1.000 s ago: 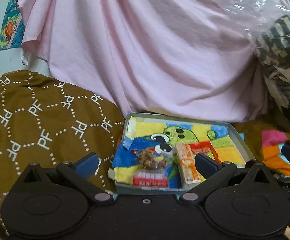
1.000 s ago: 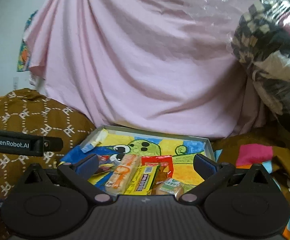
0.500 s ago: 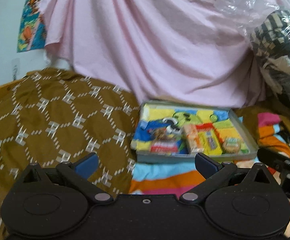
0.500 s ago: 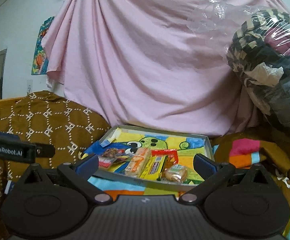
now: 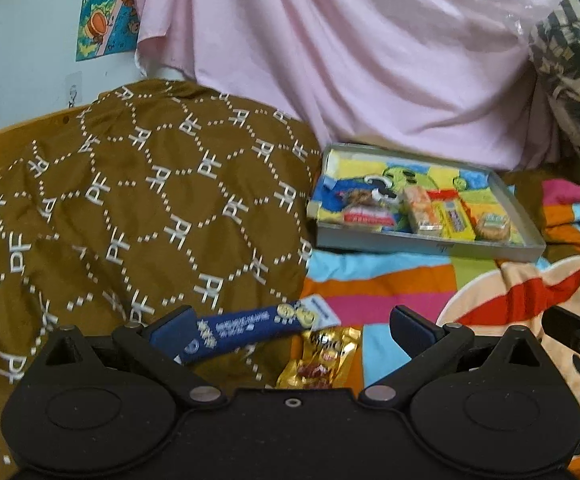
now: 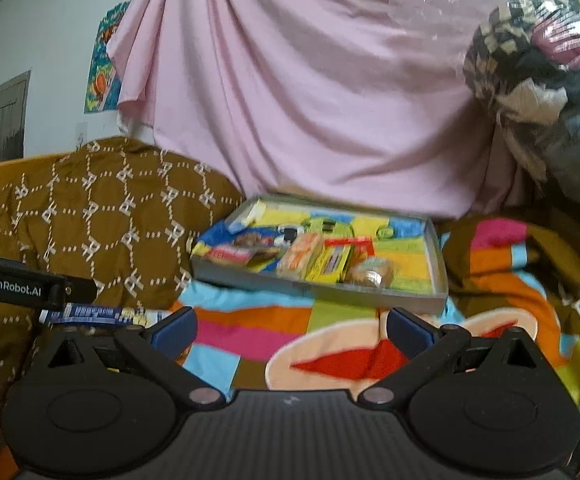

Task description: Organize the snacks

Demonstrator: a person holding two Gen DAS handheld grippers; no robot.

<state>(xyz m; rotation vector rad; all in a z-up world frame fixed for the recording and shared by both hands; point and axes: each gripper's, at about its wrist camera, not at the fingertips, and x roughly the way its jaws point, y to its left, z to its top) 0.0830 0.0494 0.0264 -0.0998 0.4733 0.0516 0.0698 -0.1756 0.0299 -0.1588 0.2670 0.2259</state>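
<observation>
Here both the left gripper [image 5: 291, 326] and right gripper [image 6: 291, 326] gape wide, empty; a blue packet [image 5: 250, 326] lies between the left's fingers, the tray [image 5: 425, 246] well ahead.

Both wrist cams sit low over the bed, facing fwd toward the pink sheet [image 5: 369, 60]. Left view looks over its tool [image 5: 291, 330] from the left, near the brown quilt [image 5: 130, 200]. Right view sits further right. Both share the snack tray [image 5: 429, 246] [image 6: 317, 290], mid-distance.
</observation>
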